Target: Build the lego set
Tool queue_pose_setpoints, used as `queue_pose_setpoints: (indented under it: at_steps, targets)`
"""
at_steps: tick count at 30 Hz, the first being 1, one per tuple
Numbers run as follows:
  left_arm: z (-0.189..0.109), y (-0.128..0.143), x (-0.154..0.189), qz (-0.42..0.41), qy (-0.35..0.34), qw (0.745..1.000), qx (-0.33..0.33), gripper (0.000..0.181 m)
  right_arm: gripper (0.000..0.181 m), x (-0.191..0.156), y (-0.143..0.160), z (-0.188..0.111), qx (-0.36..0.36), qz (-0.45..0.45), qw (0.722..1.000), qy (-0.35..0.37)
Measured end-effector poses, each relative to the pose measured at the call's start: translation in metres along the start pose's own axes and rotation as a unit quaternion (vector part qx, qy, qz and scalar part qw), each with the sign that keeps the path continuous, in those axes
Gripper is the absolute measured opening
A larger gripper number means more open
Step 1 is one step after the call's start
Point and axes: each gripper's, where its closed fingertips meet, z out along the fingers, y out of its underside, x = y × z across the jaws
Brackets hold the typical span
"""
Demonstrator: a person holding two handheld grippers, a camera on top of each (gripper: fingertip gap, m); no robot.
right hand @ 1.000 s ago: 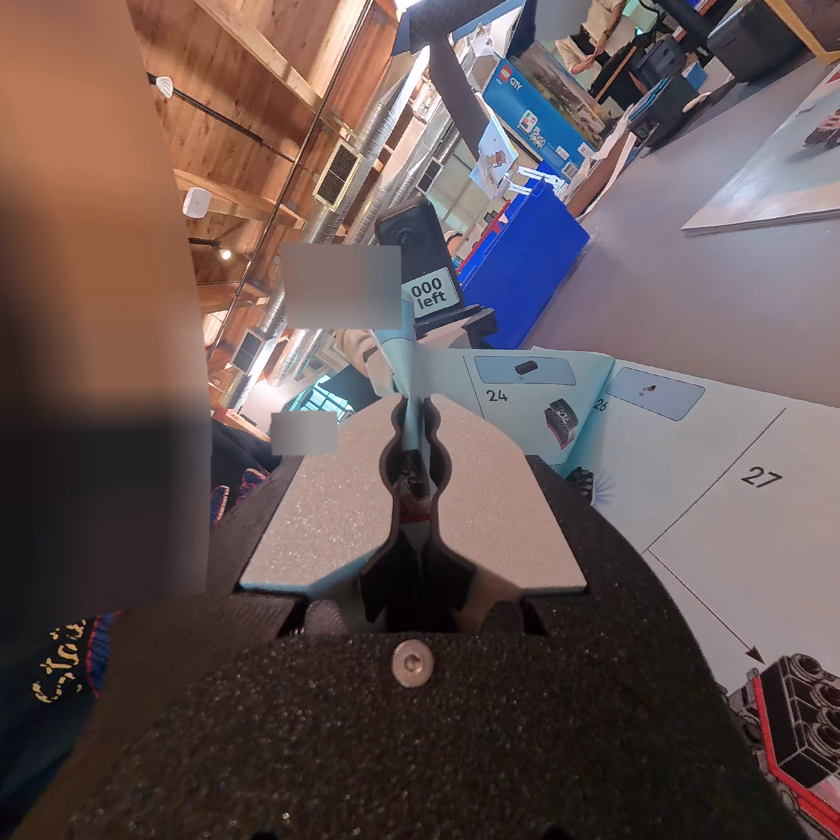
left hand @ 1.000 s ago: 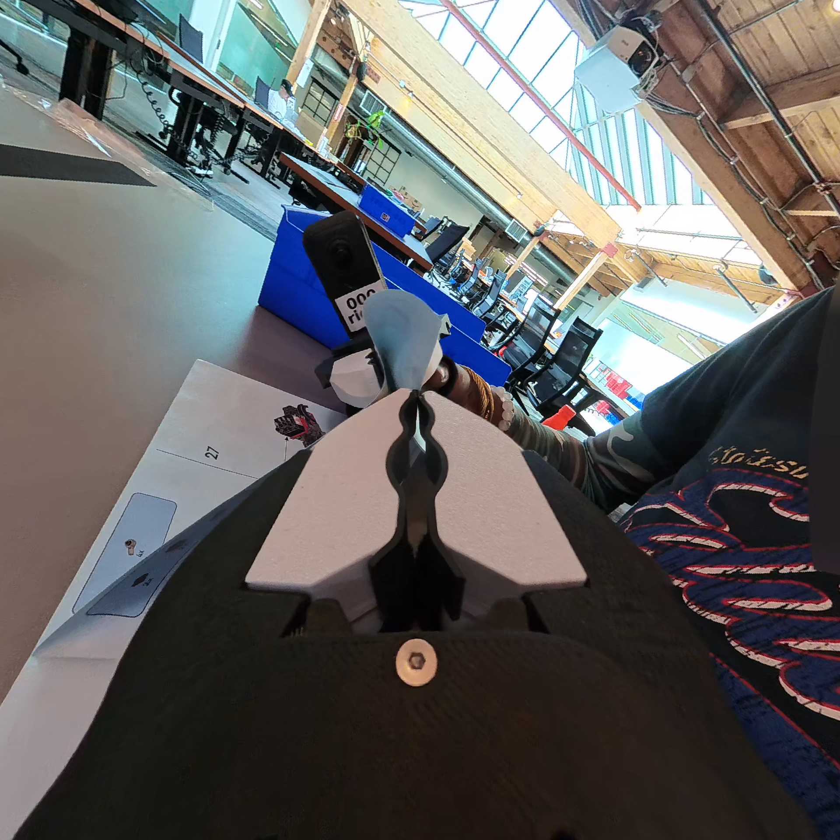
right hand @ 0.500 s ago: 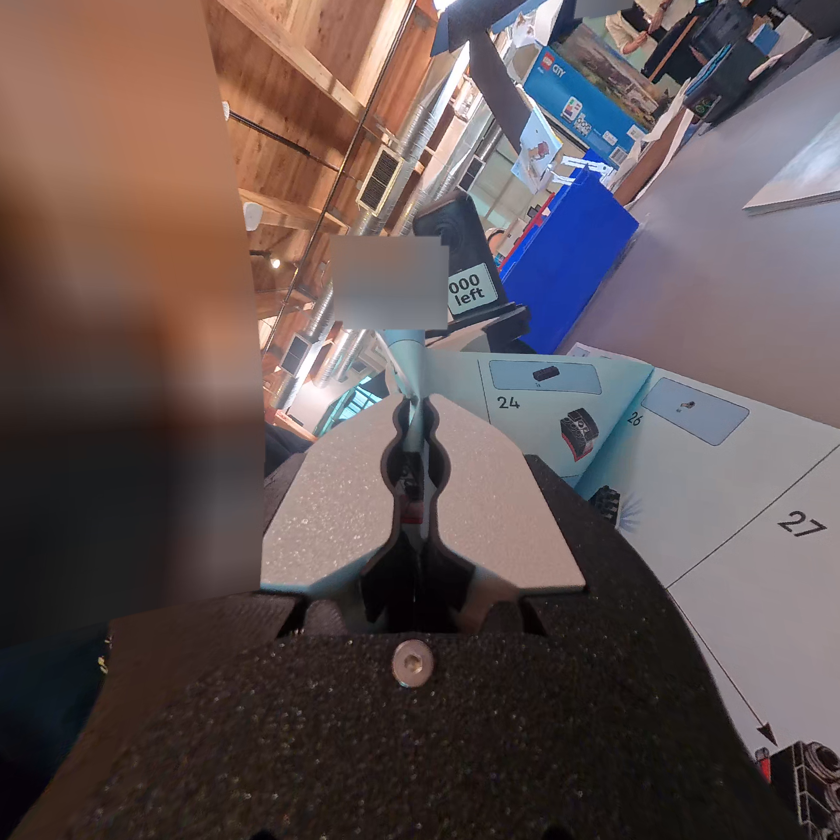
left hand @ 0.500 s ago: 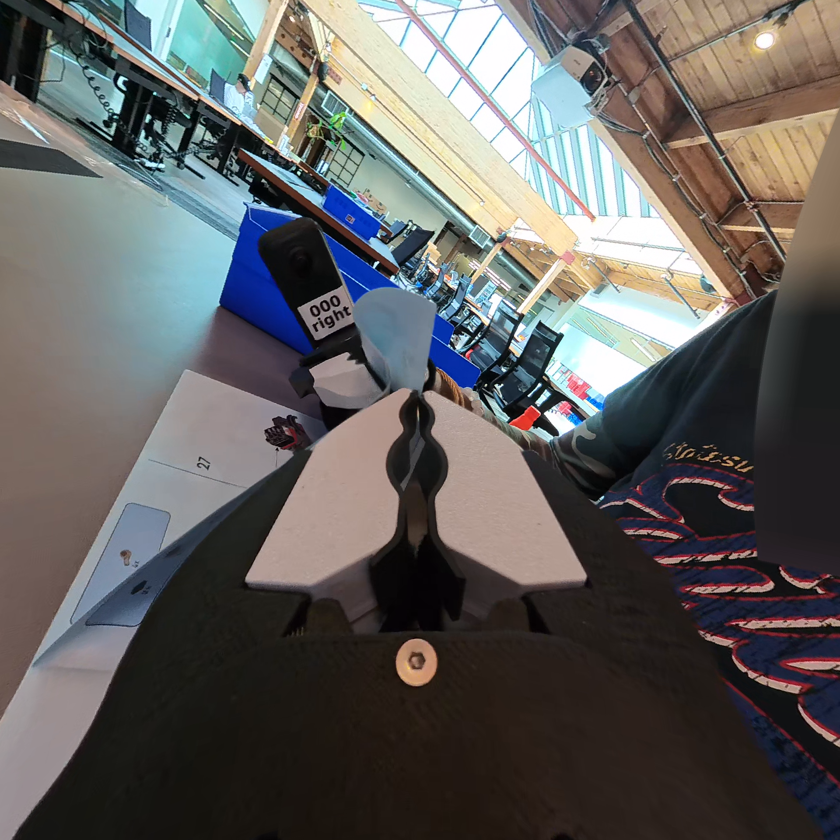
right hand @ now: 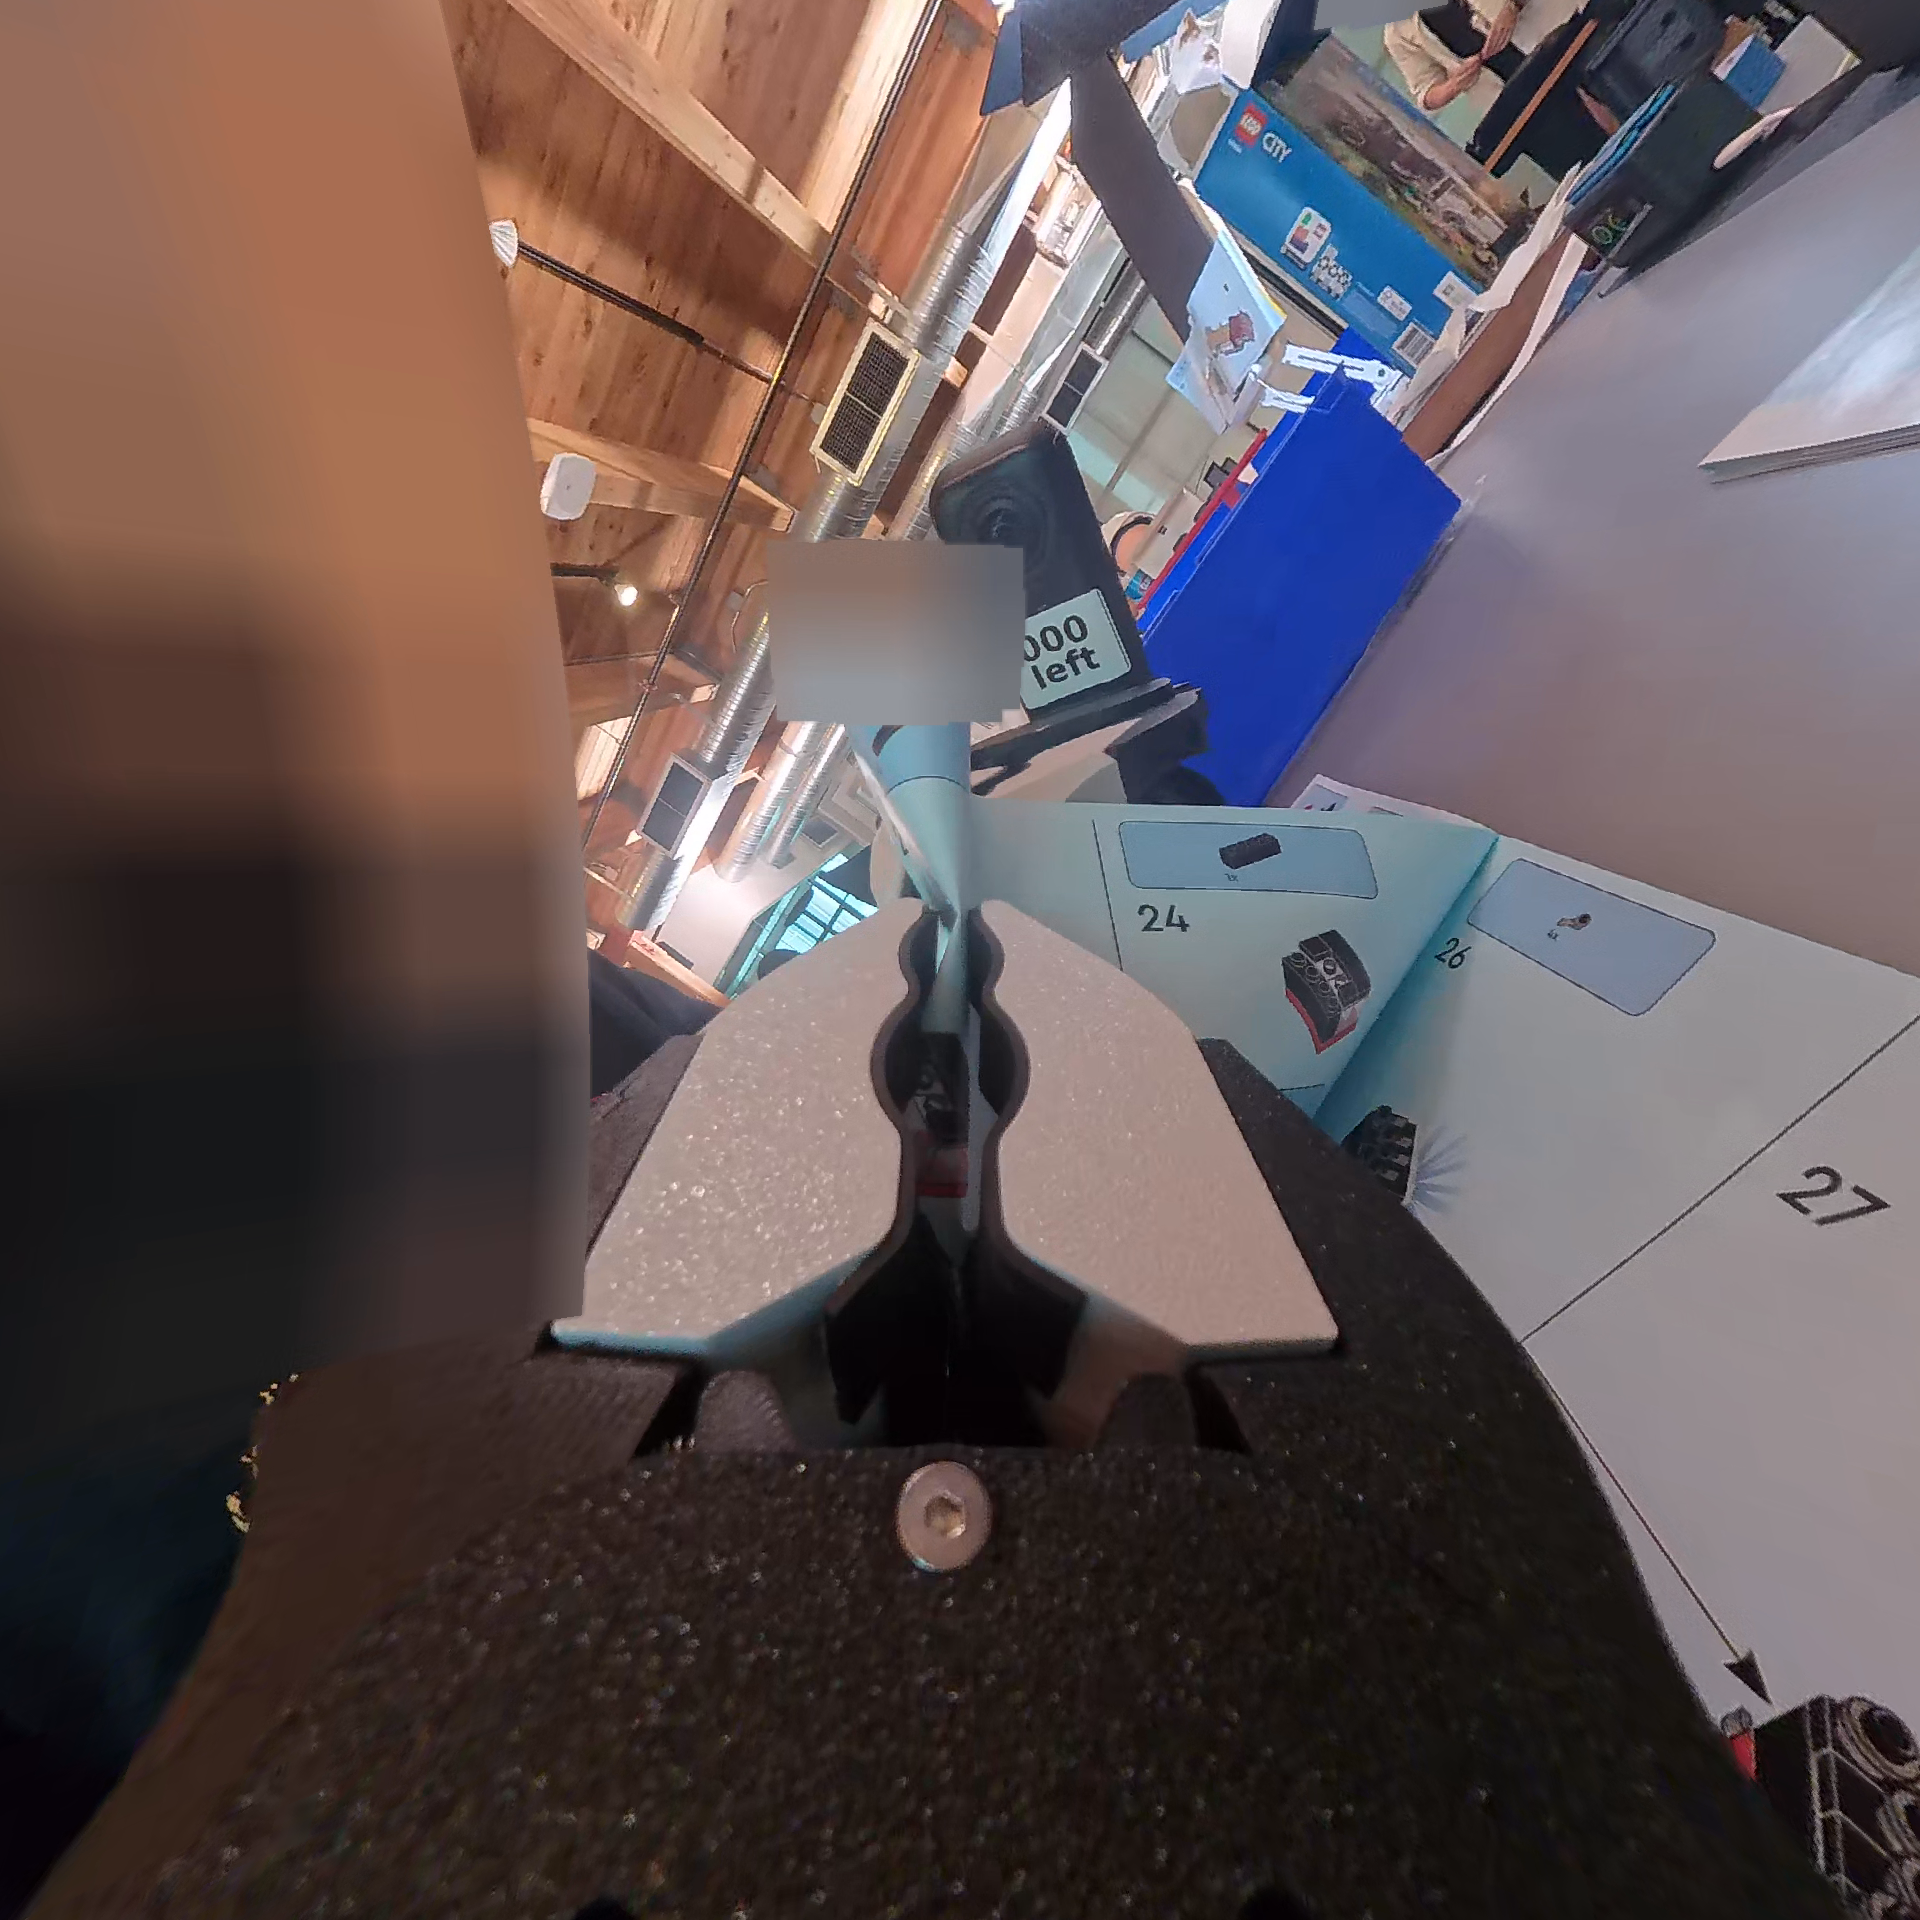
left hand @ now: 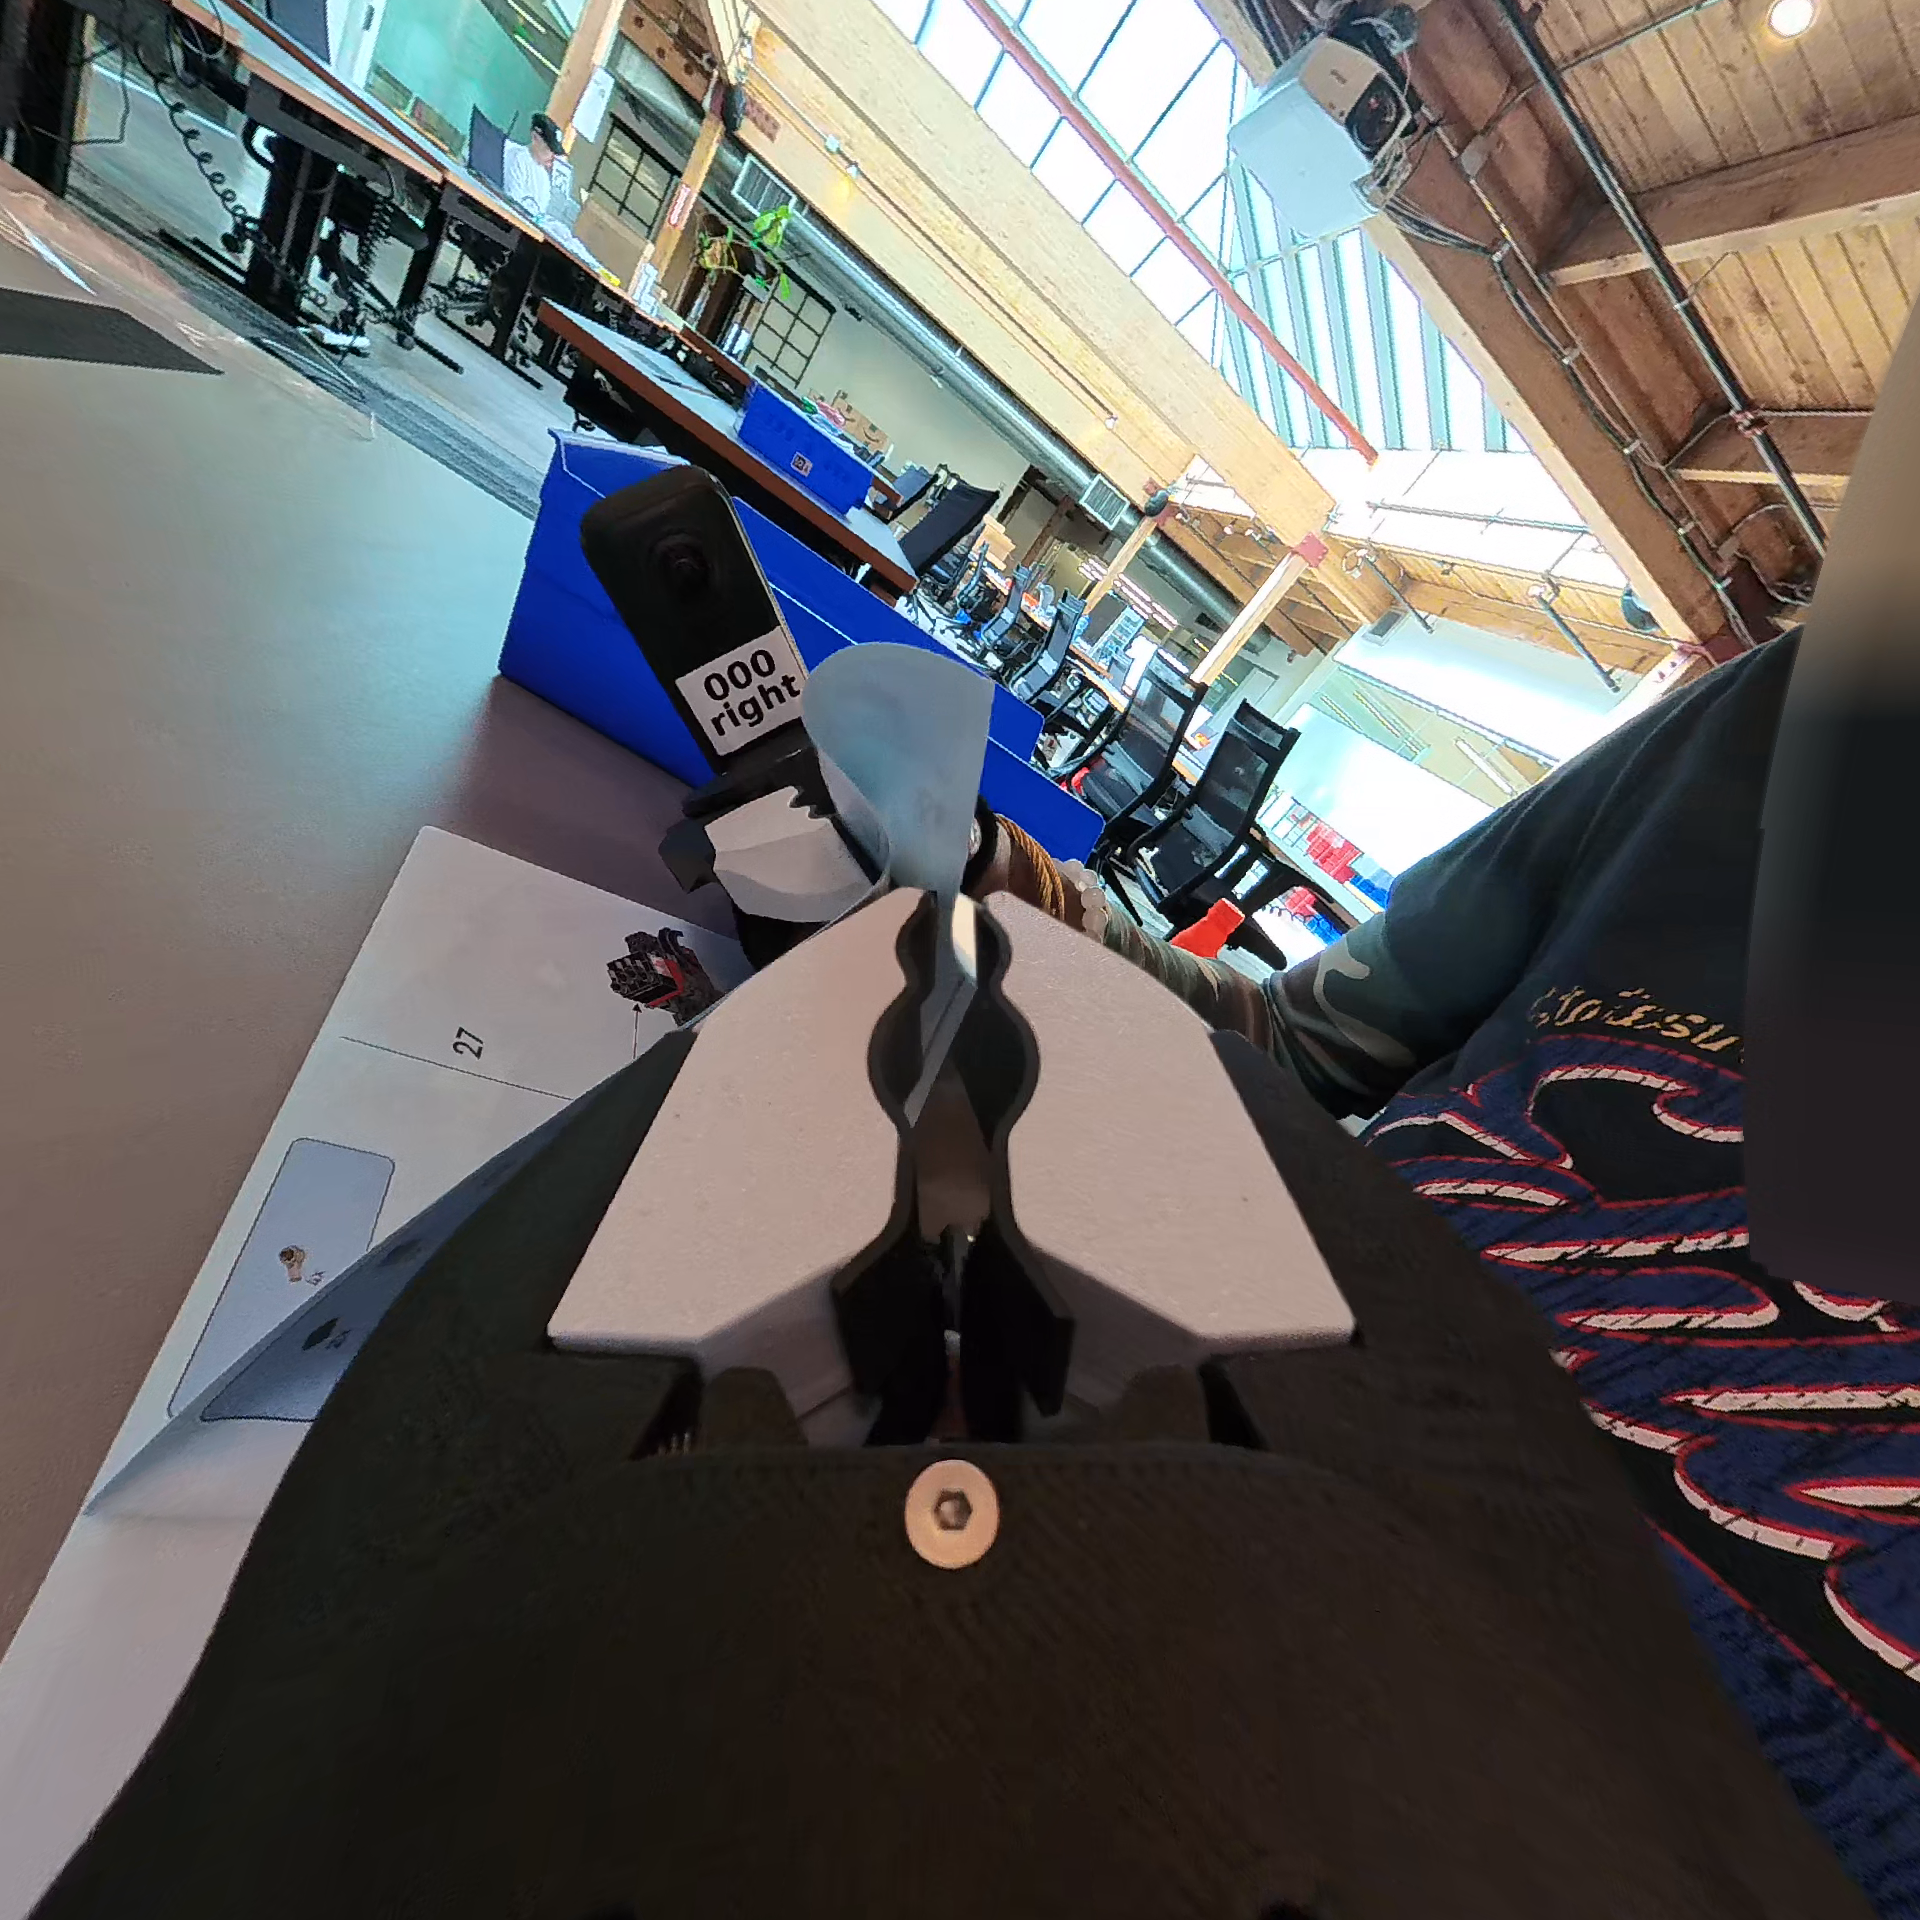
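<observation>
The open instruction booklet (right hand: 1558, 1091) lies on the grey table (right hand: 1662, 675); it also shows in the left wrist view (left hand: 468, 1039). One pale blue page (left hand: 904, 769) is lifted and curled between both grippers. My left gripper (left hand: 940, 920) is shut on one edge of this page. My right gripper (right hand: 951, 920) is shut on the page (right hand: 935, 800) from the other side. Each gripper faces the other at close range: the right one (left hand: 774, 868) in the left wrist view, the left one (right hand: 1081, 732) in the right wrist view. No loose bricks are in view.
A blue bin (left hand: 592, 644) stands on the table behind the grippers, also in the right wrist view (right hand: 1309, 582). A blue set box (right hand: 1351, 208) stands farther back and a flat booklet (right hand: 1849, 405) lies at the far right. The person's torso (left hand: 1610, 1143) is close by.
Both grippers stay shut on the page. They have shifted and tilted slightly together, and the booklet sits a little differently in both views.
</observation>
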Motion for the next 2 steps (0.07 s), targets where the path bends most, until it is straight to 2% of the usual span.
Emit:
queue_pose_setpoints:
  at_steps: [1, 2]
  targets:
    - [0.0005, 0.0008, -0.0007, 0.001, -0.002, 1.000, -0.002, 0.006, 0.005, -0.0002, 0.0003, 0.0004, -0.001, 0.001, 1.000, -0.001]
    - [0.0008, 0.0017, -0.0010, 0.002, -0.004, 1.000, -0.004, 0.004, 0.005, -0.0004, 0.0008, 0.0007, -0.002, 0.001, 1.000, -0.002]
